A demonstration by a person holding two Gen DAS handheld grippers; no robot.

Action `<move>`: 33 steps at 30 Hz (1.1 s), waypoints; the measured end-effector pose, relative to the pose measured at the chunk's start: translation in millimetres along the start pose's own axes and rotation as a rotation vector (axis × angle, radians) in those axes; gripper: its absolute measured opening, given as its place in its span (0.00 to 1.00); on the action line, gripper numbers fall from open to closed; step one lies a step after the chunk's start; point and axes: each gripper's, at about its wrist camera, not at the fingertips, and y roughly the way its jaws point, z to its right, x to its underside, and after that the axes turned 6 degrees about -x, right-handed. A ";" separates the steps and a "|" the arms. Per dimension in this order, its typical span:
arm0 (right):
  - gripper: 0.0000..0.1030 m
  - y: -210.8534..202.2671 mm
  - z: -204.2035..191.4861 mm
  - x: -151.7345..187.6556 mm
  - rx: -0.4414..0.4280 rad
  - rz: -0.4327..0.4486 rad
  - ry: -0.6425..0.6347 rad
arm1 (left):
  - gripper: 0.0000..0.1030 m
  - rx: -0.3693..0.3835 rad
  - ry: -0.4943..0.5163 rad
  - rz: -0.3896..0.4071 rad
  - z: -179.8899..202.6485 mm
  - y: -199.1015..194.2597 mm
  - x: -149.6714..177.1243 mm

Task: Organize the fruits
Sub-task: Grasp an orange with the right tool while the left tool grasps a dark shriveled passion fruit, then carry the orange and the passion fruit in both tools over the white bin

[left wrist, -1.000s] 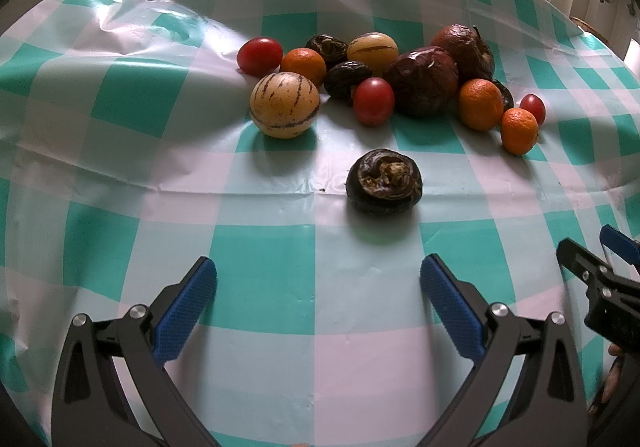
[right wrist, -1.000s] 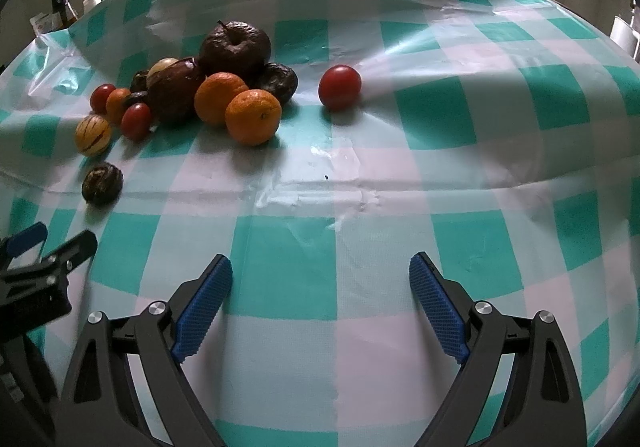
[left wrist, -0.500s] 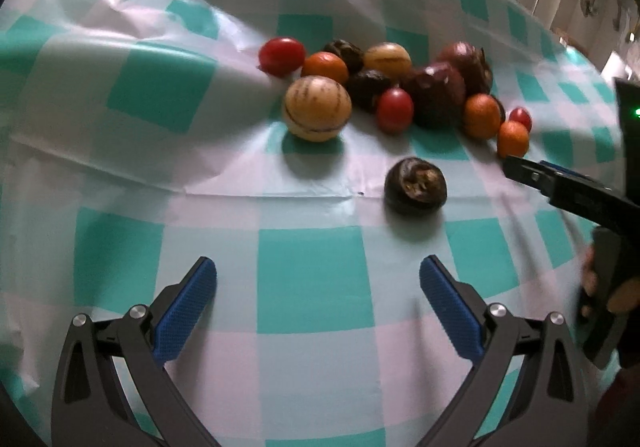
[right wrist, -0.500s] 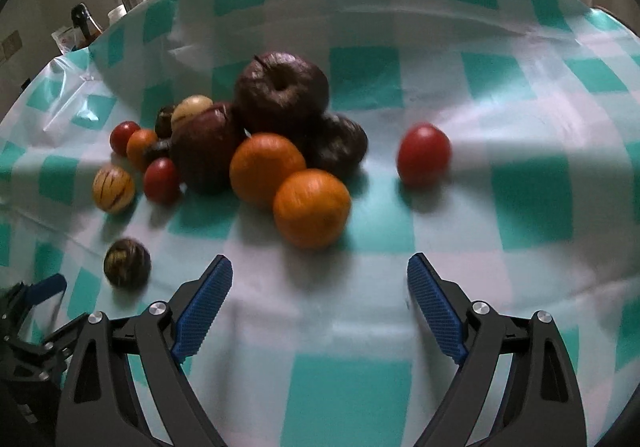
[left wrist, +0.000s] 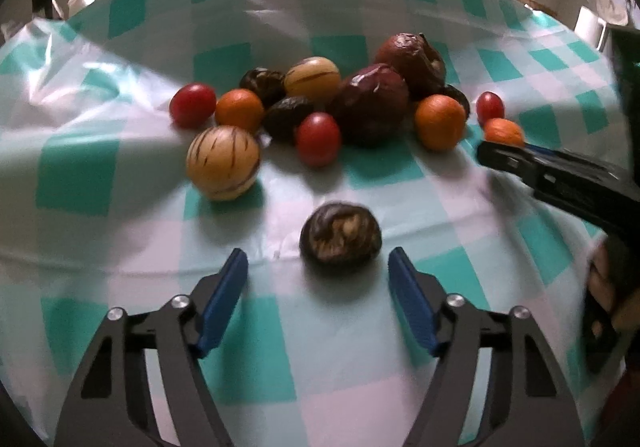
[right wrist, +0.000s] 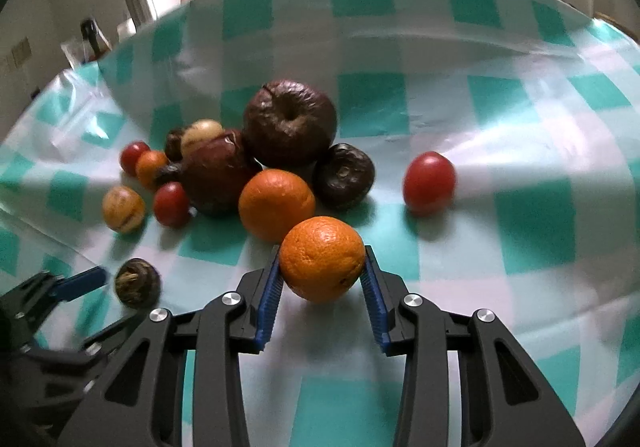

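A pile of fruit lies on the checked tablecloth (left wrist: 160, 327). An orange (right wrist: 322, 259) sits at the pile's near edge, and the blue pads of my right gripper (right wrist: 322, 279) are closing on it and touch both its sides. In the left wrist view a dark shrivelled fruit (left wrist: 340, 235) lies apart from the pile. My left gripper (left wrist: 316, 263) is closing, its fingertips on either side of the fruit's near half with gaps left. The fruit sits closer to the right pad. The left gripper (right wrist: 72, 287) also shows in the right wrist view beside that dark fruit (right wrist: 138, 283).
The pile holds a striped yellow fruit (left wrist: 224, 163), red tomatoes (left wrist: 318, 139), a second orange (right wrist: 276, 205), two big brown wrinkled apples (right wrist: 290, 123) and dark fruits. A lone tomato (right wrist: 429, 183) lies to the right. Kitchen items stand beyond the table's far edge.
Both grippers moved forward to the fruit. The right gripper's jaws went from wide to closed on the orange. The left gripper's jaws narrowed around the dark shrivelled fruit.
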 end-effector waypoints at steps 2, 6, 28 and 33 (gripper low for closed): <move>0.37 -9.2 4.0 6.3 -0.015 0.023 0.023 | 0.53 0.001 0.009 -0.003 3.4 4.9 -4.1; 0.37 -25.3 12.7 16.9 -0.045 0.050 0.054 | 0.40 0.014 0.032 0.023 8.6 0.1 -1.8; 0.37 -97.6 -15.2 93.6 -0.127 0.079 0.032 | 0.40 0.082 -0.168 0.188 -14.4 -92.2 71.7; 0.37 -137.3 -10.8 128.6 -0.131 0.103 0.008 | 0.40 0.076 -0.094 0.210 12.1 -118.5 94.0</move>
